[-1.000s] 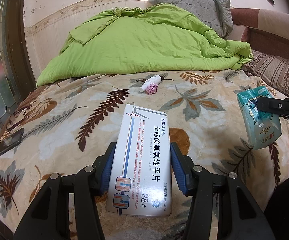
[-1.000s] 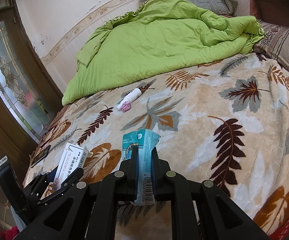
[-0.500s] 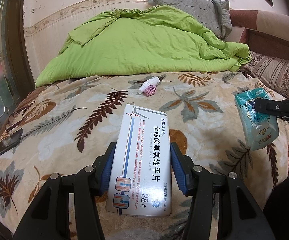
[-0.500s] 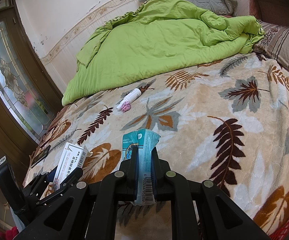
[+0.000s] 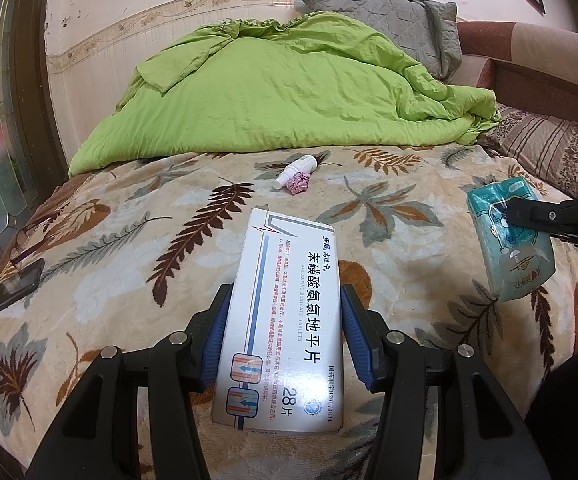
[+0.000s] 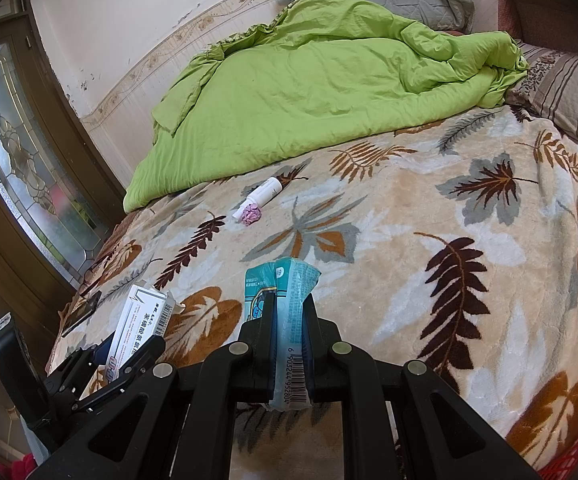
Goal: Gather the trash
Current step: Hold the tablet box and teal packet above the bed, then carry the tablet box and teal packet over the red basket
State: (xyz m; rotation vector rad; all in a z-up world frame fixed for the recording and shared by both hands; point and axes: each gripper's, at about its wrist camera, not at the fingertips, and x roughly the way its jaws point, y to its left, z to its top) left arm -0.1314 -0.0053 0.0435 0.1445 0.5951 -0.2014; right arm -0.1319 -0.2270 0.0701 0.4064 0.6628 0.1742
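The leaf-print bed (image 5: 137,264) still carries a white bottle (image 5: 297,169) and pink wad (image 5: 299,183) near its far edge. Both grippers are loaded: left gripper (image 5: 283,334) clamps the medicine box (image 5: 285,320), right gripper (image 6: 289,344) pinches the teal packet (image 6: 285,292) (2 items, so bin them first).

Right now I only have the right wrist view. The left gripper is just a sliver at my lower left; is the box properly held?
Observer: Yes. The left gripper has both blue pads against the long sides of the box.
Operator: How much of the box sticks out past the fingers?
Observer: Well over half its length, with the open flap at the far end.
Operator: Can you read the face of the box?
Observer: Yes: "Amlodipine Besylate Tablets", with a 28 at the near end.
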